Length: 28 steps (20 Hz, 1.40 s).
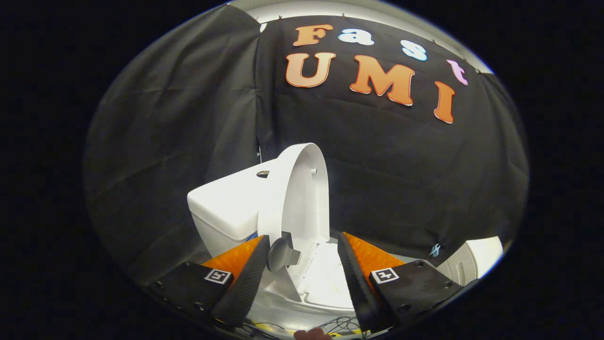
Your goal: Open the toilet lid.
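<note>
A white toilet stands just ahead of my fingers. Its lid (298,193) is raised, standing nearly upright and leaning back against the white tank (226,208). The seat and bowl (325,283) lie below, between the fingers. My gripper (304,250) is open, its fingers spread to either side of the lid's lower part. A small grey knob (282,254) on the lid sits right beside the left finger (250,278). The right finger (354,278) is apart from the lid, with nothing pressed between the two.
The booth's black cloth wall hangs close behind the toilet. A white object (472,264) sits low beyond the right finger. Cables (339,326) lie on the floor under the gripper, with a fingertip (311,334) of the person's hand beside them.
</note>
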### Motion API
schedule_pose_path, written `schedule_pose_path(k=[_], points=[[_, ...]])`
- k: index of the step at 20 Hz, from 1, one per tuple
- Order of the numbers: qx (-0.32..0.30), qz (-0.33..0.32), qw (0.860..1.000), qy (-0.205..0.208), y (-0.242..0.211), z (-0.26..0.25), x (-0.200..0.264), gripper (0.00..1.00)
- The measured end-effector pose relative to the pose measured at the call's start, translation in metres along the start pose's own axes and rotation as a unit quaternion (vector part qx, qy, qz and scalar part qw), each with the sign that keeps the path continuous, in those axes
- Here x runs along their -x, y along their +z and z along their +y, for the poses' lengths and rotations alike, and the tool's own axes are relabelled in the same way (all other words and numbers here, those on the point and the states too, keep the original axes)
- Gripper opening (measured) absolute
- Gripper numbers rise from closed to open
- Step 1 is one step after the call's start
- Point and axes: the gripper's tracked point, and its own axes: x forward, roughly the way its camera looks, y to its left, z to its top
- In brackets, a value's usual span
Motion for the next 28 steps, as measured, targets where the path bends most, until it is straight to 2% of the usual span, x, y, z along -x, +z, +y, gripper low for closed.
schedule_pose_path(k=[2, 5, 10, 18, 28], points=[[-0.036, 0.004, 0.999, 0.035, 0.006, -0.005, 0.008, 0.95], [-0.072, -0.017, 0.996, 0.058, 0.020, -0.025, 0.024, 0.95], [-0.113, -0.075, 0.989, 0.054, 0.035, -0.075, 0.056, 0.95], [-0.112, -0.098, 0.988, -0.046, 0.034, -0.244, 0.106, 0.94], [-0.138, -0.126, 0.970, -0.157, -0.001, -0.423, 0.208, 0.94]])
